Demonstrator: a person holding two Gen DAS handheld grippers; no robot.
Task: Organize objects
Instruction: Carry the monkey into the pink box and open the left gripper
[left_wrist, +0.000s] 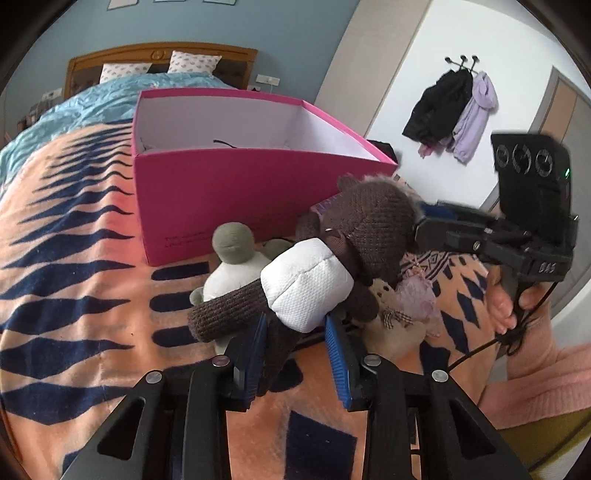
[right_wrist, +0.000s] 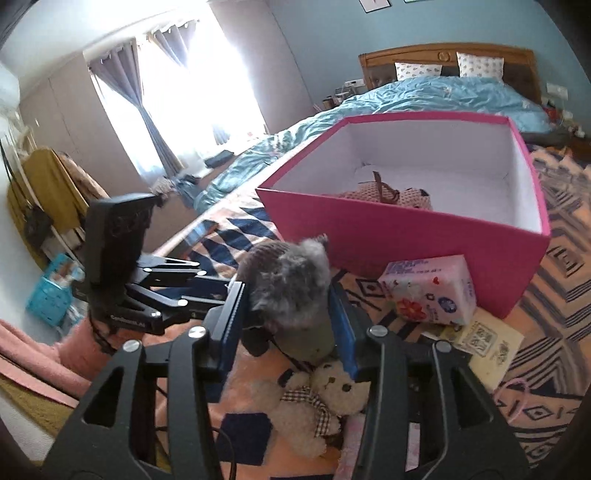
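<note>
A brown knitted plush toy (left_wrist: 354, 229) with a white padded middle is held up above the blanket by both grippers. My left gripper (left_wrist: 295, 332) is shut on its lower body and leg. My right gripper (right_wrist: 288, 302) is shut on its furry grey-brown head (right_wrist: 291, 280); this gripper also shows at the right of the left wrist view (left_wrist: 417, 221). The open pink box (left_wrist: 236, 192) stands just behind the toy; in the right wrist view (right_wrist: 406, 236) a patterned item (right_wrist: 384, 194) lies inside it.
A green-headed white plush (left_wrist: 232, 258) and a cream teddy bear (right_wrist: 325, 391) lie on the orange and navy blanket (left_wrist: 74, 295) under the toy. A tissue pack (right_wrist: 432, 291) and a card (right_wrist: 487, 347) lie before the box. The bed continues behind.
</note>
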